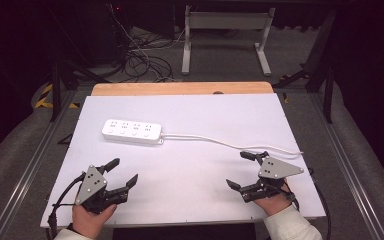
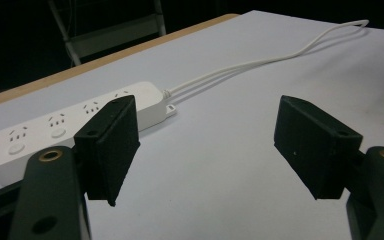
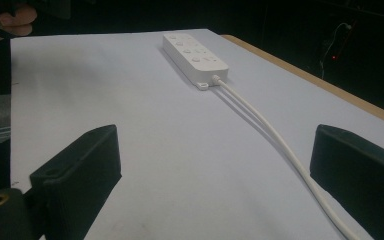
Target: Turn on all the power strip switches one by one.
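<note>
A white power strip (image 1: 132, 132) with several sockets lies flat on the white table top (image 1: 190, 115), left of centre. Its white cable (image 1: 230, 143) runs right and off toward the table's right edge. In the left gripper view the power strip (image 2: 45, 132) lies beyond the left jaw and its cable (image 2: 260, 62) leads away. The strip (image 3: 195, 55) and cable (image 3: 275, 137) stretch ahead in the right gripper view. My left gripper (image 1: 122, 172) rests near the front left, open and holding nothing. Near the front right sits my right gripper (image 1: 243, 170), open and bare, close to the cable.
A wooden strip (image 1: 182, 88) borders the table's far edge. Beyond it are a white desk frame (image 1: 225, 35) and tangled floor cables (image 1: 142, 57). Metal rails (image 1: 30, 165) run along both sides of the table.
</note>
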